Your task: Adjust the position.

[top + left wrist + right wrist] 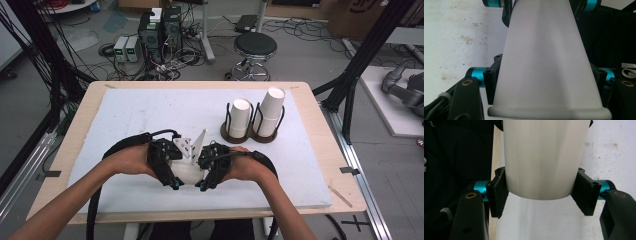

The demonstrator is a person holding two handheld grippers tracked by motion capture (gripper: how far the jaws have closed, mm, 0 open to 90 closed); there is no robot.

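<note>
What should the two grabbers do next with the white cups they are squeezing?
Probably pull gently apart. The left gripper and right gripper each pinch the nested white cups, one cup sitting inside the other, so a slow pull should separate them.

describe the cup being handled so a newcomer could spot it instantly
On the white foam mat covering the wooden table, look at the near edge where both hands meet. The white paper cup lies sideways between the left gripper and right gripper, unlike the upright cups in the wire holder.

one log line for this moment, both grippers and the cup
left gripper: shut on paper cup | right gripper: shut on paper cup | cup lying level between them, above white mat
</note>
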